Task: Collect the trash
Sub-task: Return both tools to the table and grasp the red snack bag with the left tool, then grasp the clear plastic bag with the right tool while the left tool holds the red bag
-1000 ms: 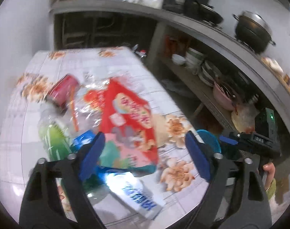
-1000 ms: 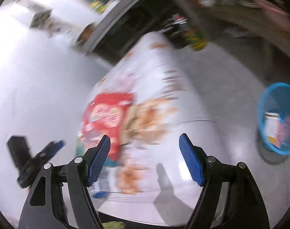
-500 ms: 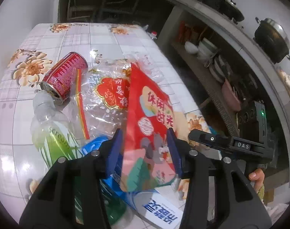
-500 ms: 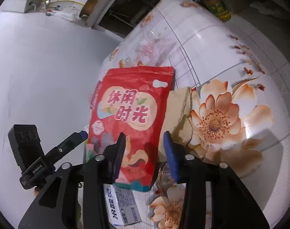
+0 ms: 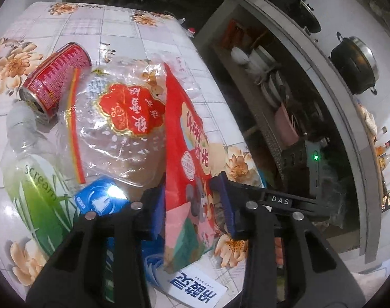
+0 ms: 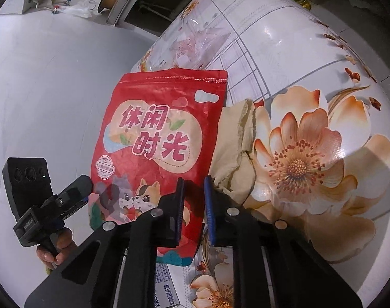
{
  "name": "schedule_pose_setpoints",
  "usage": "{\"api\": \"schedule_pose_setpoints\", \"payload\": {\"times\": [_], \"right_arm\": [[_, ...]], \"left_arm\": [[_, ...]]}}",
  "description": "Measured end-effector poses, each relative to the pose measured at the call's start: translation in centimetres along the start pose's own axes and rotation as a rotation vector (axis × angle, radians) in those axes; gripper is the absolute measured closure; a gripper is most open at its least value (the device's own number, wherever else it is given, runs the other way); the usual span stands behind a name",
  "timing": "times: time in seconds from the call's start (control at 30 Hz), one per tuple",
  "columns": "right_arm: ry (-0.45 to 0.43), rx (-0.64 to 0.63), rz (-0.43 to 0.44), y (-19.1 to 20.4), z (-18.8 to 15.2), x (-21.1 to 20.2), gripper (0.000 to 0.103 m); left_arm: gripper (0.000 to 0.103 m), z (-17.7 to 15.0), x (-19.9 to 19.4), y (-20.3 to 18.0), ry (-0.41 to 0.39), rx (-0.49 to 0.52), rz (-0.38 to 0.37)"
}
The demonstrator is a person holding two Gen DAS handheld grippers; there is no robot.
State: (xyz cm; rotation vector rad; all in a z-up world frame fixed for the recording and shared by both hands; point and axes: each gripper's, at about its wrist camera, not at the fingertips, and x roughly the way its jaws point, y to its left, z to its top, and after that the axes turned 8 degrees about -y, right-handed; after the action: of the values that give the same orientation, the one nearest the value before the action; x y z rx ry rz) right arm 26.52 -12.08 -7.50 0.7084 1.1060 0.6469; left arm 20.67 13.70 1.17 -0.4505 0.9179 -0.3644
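1. Jaws of both grippers are closing on the red snack pouch — left gripper and right gripper each have its lower part between their blue pads, which are not visibly pressing yet.
2. Pouch stands tilted on the floral desk.
3. Beside it lie a clear wrapper, a red can, a plastic bottle — and crumpled brown paper.

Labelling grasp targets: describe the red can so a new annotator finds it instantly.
Start at the floral tablecloth and find the trash pile in its middle. At the pile's far left edge, beside the clear crinkled wrapper, lies the red can on its side, above the green-labelled bottle. It is the only metal cylinder there; everything else red is flat packaging.
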Motion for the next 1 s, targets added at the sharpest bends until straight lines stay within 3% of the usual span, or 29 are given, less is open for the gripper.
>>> {"api": "schedule_pose_setpoints", "payload": {"times": [0.03,0.1,0.2,0.37,0.47,0.53,0.67,0.73,0.87,0.93,1.0], "right_arm": [[0.0,-0.002,-0.001,-0.1,0.1,0.1,0.087],[-0.002,-0.01,-0.006,0.0,0.2,0.0,0.087],[-0.003,-0.037,-0.013,0.9,0.9,-0.4,0.087],[-0.076,-0.071,-0.016,1.9,3.7,-3.6,0.083],[-0.119,-0.076,-0.053,2.1,6.5,-4.3,0.067],[-0.124,-0.053,-0.066,1.9,8.6,-3.7,0.059],[-0.095,0.01,-0.064,1.1,12.0,-0.9,0.056],[-0.08,0.004,-0.114,1.4,13.5,1.6,0.056],[-0.097,-0.12,-0.246,3.0,15.4,4.4,0.05],[-0.099,-0.222,-0.28,4.1,16.0,5.6,0.04],[-0.102,-0.317,-0.329,5.2,16.5,6.9,0.04]], "left_arm": [[0.076,0.0,0.1,-0.2,0.001,0.007,0.009],[0.092,0.0,0.3,-0.4,-0.006,0.018,0.029],[0.098,0.1,-0.1,-0.3,-0.028,0.014,0.014],[0.101,-0.1,-1.3,0.1,-0.061,0.01,-0.007],[0.102,-0.4,-2.0,0.3,-0.081,0.0,-0.022],[0.102,-0.4,-2.4,0.7,-0.096,-0.01,-0.032],[0.102,-0.6,-3.0,1.3,-0.119,-0.036,-0.047],[0.102,-0.7,-3.1,1.5,-0.122,-0.046,-0.051],[0.102,-0.8,-3.4,1.7,-0.127,-0.061,-0.061],[0.102,-0.8,-3.4,1.7,-0.13,-0.064,-0.065],[0.102,-0.8,-3.4,1.8,-0.13,-0.064,-0.068]]}}
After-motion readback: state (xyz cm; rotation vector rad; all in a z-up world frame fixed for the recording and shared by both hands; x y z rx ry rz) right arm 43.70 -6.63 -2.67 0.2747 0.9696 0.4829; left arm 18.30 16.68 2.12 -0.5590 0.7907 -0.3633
